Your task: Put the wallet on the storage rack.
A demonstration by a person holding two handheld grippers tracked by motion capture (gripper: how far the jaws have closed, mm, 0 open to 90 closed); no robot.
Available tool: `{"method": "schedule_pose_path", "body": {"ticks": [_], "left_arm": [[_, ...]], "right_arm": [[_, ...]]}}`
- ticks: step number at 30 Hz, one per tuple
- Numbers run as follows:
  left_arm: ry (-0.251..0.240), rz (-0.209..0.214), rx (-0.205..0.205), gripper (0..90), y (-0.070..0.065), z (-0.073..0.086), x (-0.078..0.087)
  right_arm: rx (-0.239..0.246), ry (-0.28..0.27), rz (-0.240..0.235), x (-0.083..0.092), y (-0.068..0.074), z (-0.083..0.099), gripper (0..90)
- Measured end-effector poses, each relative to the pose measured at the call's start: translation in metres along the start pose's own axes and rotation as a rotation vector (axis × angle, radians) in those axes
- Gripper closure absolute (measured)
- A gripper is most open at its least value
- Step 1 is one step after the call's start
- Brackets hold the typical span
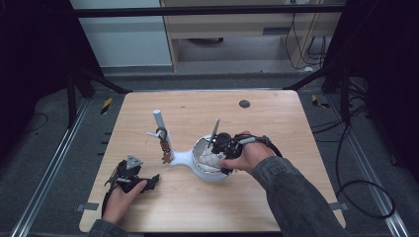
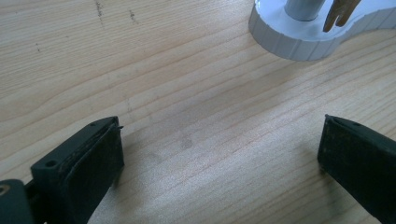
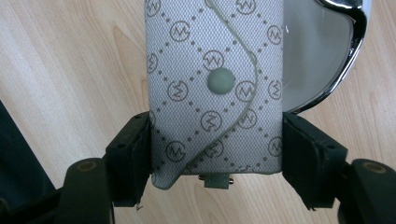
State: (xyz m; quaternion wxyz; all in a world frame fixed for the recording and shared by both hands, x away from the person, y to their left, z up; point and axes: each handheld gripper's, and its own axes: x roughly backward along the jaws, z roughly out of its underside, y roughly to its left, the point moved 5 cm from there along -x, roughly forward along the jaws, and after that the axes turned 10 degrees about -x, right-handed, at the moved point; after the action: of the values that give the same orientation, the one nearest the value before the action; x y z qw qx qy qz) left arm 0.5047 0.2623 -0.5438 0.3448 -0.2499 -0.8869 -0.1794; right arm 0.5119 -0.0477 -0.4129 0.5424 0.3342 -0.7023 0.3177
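Right tongs (image 3: 215, 154) clamped on patterned pouch (image 3: 215, 84); left tongs (image 2: 219, 154) apart, low over table (image 2: 187, 93).

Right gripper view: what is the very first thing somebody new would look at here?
Most eyes would land on the grey patterned pouch with its round snap button, clamped between the right gripper jaws, beside a shiny chrome-rimmed mirror. In the high view, that pouch is held at the white stand's round dish mid-table. The left gripper rests open over bare wooden table, near the stand's base.
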Motion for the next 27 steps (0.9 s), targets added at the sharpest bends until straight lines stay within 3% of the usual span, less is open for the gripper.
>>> {"method": "schedule_pose_path", "body": {"ticks": [27], "left_arm": [[-0.002,0.003,-0.003,0.0,-0.0006,-0.0003,-0.0002]], "right_arm": [[-0.011,0.013,0.004,-0.0026,-0.0062,-0.0069,31.1]]}}
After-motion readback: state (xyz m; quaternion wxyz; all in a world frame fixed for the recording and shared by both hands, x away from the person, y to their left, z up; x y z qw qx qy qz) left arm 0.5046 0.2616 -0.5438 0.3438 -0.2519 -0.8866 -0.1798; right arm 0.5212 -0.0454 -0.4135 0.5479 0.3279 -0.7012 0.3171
